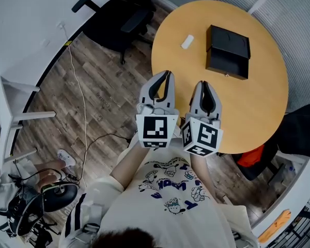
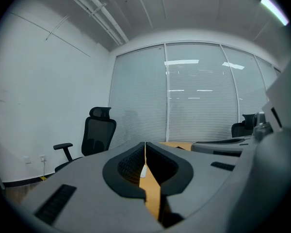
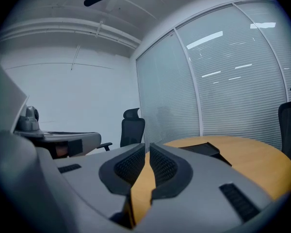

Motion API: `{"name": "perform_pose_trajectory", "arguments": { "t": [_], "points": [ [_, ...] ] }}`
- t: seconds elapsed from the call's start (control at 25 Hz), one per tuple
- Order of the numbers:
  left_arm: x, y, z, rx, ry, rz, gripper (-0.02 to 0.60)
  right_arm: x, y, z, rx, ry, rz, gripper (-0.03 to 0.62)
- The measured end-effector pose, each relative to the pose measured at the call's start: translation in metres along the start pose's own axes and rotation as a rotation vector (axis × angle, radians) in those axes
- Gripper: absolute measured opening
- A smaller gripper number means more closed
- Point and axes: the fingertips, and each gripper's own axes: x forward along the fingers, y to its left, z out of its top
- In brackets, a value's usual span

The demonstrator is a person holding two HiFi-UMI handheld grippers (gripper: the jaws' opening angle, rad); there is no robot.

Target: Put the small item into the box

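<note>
While both grippers hang near the front edge of the round wooden table (image 1: pixel 258 112), neither has anything in it. My left gripper (image 1: pixel 168 73) has its jaws pressed fully together and empty. My right gripper (image 1: pixel 203 82) looks closed too, its tips meeting or within a hair of it, and nothing sits between them.

What I am after is the small item (image 1: pixel 187 42), a white oblong piece lying flat on the tabletop, farther in from me than both grippers. In the head view it sits up and slightly right of the left gripper's tips, and up and left of the right gripper's tips. The left one seems a little nearer. The left gripper view also shows the white piece on the line between that gripper's own jaws, so I judge the left is better lined up.

Its long axis runs on a diagonal in the head view, from lower left to upper right, angled a little across the direction the left jaws point. I cannot tell one end from the other.

Just beside it on the right, but not touching it, sits the black box (image 1: pixel 227 50). It appears open, with two dark halves adjoining. It is ahead of the right gripper. Either claw would need to open before a pickup.
</note>
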Motion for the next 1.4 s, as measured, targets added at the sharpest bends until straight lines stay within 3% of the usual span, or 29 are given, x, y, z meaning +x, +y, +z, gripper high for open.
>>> {"name": "perform_pose_trajectory", "arguments": {
  "t": [0.72,1.4],
  "points": [
    [0.096,0.011,-0.006,0.006,0.064,-0.112,0.017,0.077,-0.022,0.004,0.032,0.027,-0.093,0.046],
    [0.184,0.032,-0.041,0.001,0.216,-0.217,0.017,0.149,-0.042,-0.017,0.069,0.127,-0.218,0.046]
  ]
}}
